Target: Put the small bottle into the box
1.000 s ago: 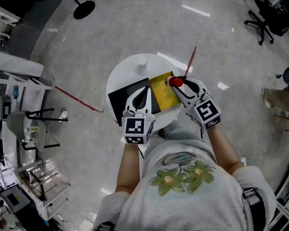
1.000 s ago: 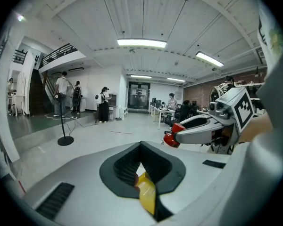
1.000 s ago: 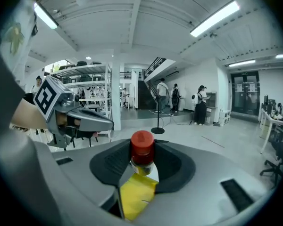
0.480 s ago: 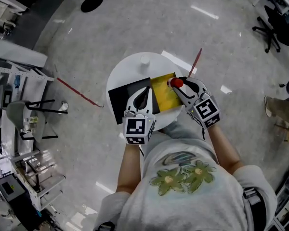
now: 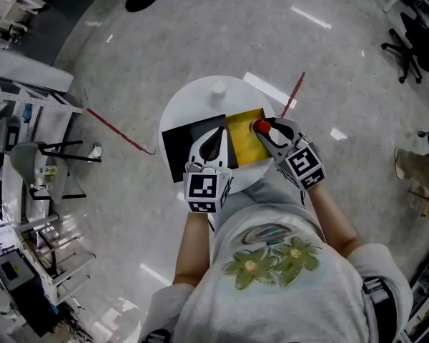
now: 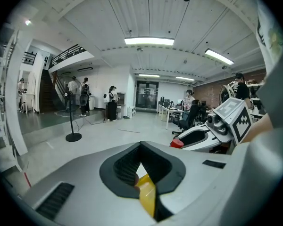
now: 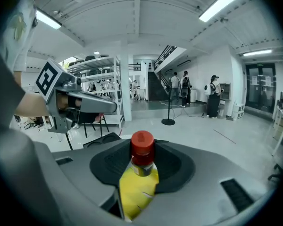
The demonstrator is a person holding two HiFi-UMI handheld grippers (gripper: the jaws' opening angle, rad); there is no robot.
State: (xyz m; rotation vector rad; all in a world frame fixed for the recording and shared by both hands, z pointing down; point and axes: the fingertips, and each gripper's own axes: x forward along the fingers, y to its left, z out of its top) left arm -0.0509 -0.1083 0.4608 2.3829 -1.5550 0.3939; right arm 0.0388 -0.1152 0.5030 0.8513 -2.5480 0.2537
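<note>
Fingers [image 7: 175,167] of the right gripper [image 5: 266,131] are seen closed on the small bottle [image 5: 260,126], which is held upright between them with its red cap [image 7: 142,147] standing clear above the pads. In the head view the bottle is carried over the right-hand part of the yellow box [image 5: 242,148]; whether it touches the box bottom cannot be told. The box is laid open on a round white table [image 5: 193,102], with a black panel [image 5: 180,148] lying against its left side. The left gripper [image 5: 214,140] is placed where the yellow meets the black, and its own fingers [image 6: 119,166] are drawn narrow, pinched on a thin yellow edge of the box. The two grippers are held near each other, one at either side of the box, and the right one with its red-capped load is caught in the left gripper view. A small white object [image 5: 218,87] is left at the far edge of the table. Strips of red tape [image 5: 118,128] are seen on the grey floor [image 5: 329,70].
</note>
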